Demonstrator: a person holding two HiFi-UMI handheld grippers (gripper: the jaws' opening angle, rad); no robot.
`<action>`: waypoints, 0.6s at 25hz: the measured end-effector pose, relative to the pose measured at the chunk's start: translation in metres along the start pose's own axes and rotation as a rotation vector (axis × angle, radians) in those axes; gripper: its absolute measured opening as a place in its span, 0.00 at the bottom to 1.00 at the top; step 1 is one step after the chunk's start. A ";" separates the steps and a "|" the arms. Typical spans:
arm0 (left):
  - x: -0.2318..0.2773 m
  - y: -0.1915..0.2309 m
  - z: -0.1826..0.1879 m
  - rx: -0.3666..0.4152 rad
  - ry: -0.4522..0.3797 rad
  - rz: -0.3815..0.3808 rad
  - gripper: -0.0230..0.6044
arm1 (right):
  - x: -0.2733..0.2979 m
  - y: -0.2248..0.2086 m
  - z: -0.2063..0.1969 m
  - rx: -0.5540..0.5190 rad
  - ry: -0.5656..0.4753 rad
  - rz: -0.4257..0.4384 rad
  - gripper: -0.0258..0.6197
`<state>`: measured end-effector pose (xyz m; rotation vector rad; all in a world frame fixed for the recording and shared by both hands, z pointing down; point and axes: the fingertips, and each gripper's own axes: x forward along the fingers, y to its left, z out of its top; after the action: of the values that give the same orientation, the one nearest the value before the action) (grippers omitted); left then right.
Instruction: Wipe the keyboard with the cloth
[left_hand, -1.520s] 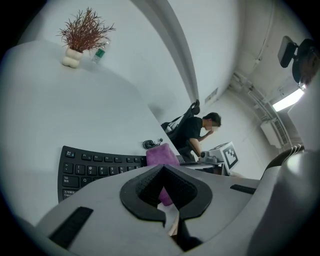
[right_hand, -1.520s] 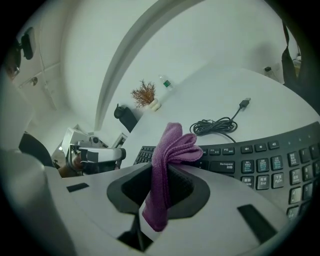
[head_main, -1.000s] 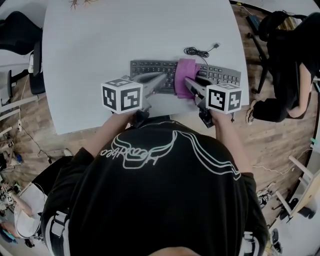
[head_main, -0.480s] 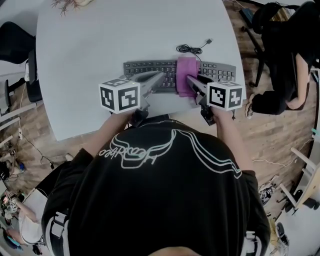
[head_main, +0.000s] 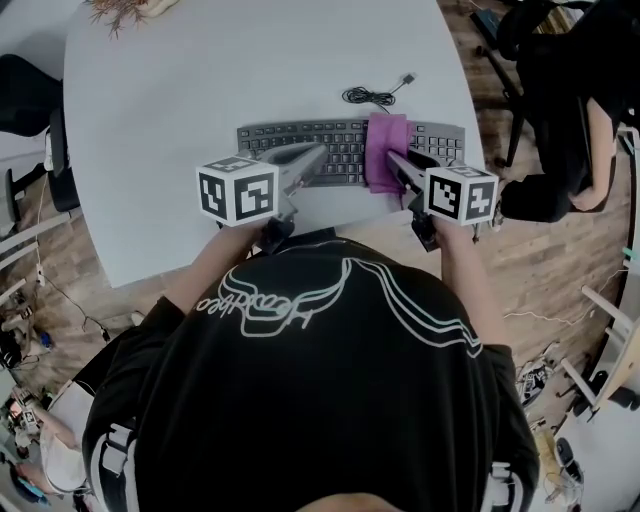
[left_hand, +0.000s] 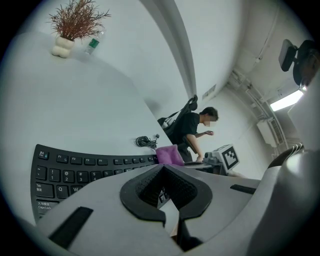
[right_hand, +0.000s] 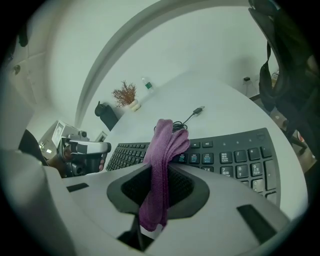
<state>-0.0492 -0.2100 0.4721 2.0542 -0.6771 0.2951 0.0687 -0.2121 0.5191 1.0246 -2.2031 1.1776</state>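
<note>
On keyboard (head_main: 318, 140) | purple cloth (head_main: 384, 150) folded, draped | right tongs (head_main: 395, 158) clamped

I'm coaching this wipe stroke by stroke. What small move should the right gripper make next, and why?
Probably slide the right gripper sideways toward the right end of the keyboard, keeping the cloth pressed down. Its jaws pinch the cloth, which lies across the keys with a short stretch of keys beyond it. The left gripper, shut, sits over the keys on the other side.

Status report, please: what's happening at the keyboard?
Right hand-held gripper shut on cloth, draped on keyboard, right of centre. Left hand-held gripper shut, empty, over keyboard. Nothing in the way.
</note>
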 end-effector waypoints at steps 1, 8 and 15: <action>0.001 -0.001 0.000 0.000 0.001 -0.002 0.04 | -0.003 -0.003 -0.001 0.004 0.001 -0.009 0.13; 0.010 -0.007 -0.003 0.009 0.018 -0.013 0.04 | -0.023 -0.028 -0.003 0.008 -0.003 -0.069 0.13; 0.018 -0.008 -0.002 0.015 0.031 -0.016 0.04 | -0.040 -0.052 -0.004 0.020 -0.013 -0.118 0.13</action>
<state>-0.0296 -0.2112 0.4753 2.0646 -0.6412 0.3226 0.1342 -0.2115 0.5218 1.1572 -2.1130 1.1454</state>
